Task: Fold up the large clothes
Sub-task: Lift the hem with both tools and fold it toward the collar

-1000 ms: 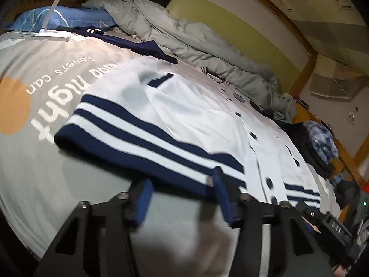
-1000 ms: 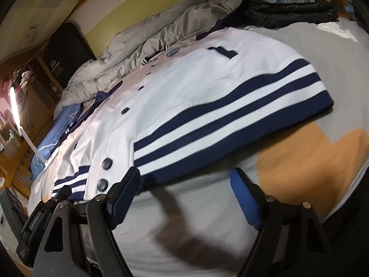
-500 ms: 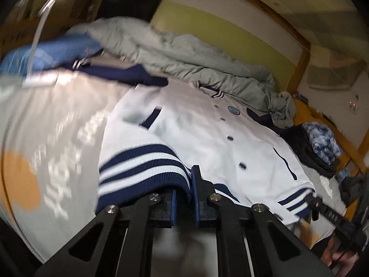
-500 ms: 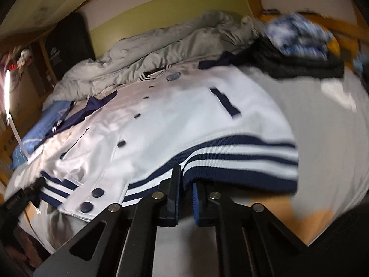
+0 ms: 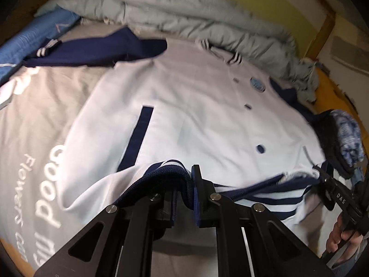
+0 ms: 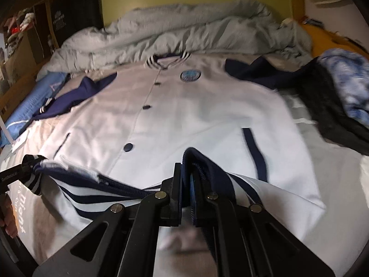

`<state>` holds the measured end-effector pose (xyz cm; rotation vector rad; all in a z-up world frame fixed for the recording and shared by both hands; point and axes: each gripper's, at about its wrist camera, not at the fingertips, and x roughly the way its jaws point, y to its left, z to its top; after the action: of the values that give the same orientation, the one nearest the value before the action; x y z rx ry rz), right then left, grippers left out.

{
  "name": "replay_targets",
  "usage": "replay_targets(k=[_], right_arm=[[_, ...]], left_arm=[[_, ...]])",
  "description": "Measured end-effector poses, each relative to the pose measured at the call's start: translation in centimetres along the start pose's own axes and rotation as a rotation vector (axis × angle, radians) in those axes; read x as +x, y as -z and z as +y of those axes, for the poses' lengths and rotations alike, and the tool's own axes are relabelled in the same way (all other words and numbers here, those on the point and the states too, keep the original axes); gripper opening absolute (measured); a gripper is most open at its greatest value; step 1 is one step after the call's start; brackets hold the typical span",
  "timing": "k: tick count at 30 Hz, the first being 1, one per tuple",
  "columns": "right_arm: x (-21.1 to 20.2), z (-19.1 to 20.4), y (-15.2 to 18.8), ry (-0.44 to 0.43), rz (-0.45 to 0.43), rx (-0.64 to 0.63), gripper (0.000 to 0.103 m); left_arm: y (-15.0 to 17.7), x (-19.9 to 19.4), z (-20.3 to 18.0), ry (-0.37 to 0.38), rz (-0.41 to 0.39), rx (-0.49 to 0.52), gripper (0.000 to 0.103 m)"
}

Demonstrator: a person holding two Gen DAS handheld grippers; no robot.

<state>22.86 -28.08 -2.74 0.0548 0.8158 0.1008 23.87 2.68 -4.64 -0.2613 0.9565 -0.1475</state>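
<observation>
A white varsity jacket [image 5: 196, 106] with navy sleeves and a navy-and-white striped hem lies front up on the bed, collar toward the far wall. My left gripper [image 5: 184, 184] is shut on the jacket's striped hem [image 5: 166, 170] at its left corner, lifted off the sheet. My right gripper [image 6: 186, 175] is shut on the hem [image 6: 207, 166] at the right corner, also raised. The hem hangs slack between the two grippers, and the lower part of the jacket is carried over its front. The other gripper shows at each view's edge, the right gripper [image 5: 332, 184] and the left gripper [image 6: 25, 164].
A crumpled grey duvet [image 6: 196, 30] lies along the yellow-green wall behind the collar. A blue pillow [image 5: 25, 43] sits at the far left. A pile of dark and blue-white clothes [image 6: 339, 97] lies at the right. The grey bedsheet [image 5: 34, 138] carries white lettering.
Both grippers went from open at the hem to shut on it. They then rose and travelled toward the collar, drawing the hem over the jacket's front.
</observation>
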Motion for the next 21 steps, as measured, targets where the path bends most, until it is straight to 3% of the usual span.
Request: replay_targets(k=[3,7,10,18,19,21], right_arm=[[2.3,-0.6,0.1,-0.042,0.036,-0.019,0.005],[1.6,-1.1,0.1,-0.112,0.047,-0.049,0.019],[0.2,-1.6,0.1,-0.166,0.040,-0.030,0.038],[-2.4,-2.4,0.5,-0.334,0.078,0.022,0.075],[-2.6,-2.4,0.5,-0.345,0.086,0.023,0.076],[-3.1,-2.3,0.6,-0.323,0.082,0.017,0.076]], left_arm=[[0.0,1.2,-0.8,-0.038,0.026,0.068,0.013],[0.8,0.3,-2.3,-0.074,-0.004,0.179,0.019],[1.0,-0.7,-2.1,-0.017,-0.030,0.184,0.033],[1.9,-3.8,-2.0,0.156,-0.006,0.173,0.082],[2.1,-4.3,-2.2,0.168,-0.003,0.177,0.094],[2.8,-5.5,-2.7,0.165,-0.032,0.206,0.096]])
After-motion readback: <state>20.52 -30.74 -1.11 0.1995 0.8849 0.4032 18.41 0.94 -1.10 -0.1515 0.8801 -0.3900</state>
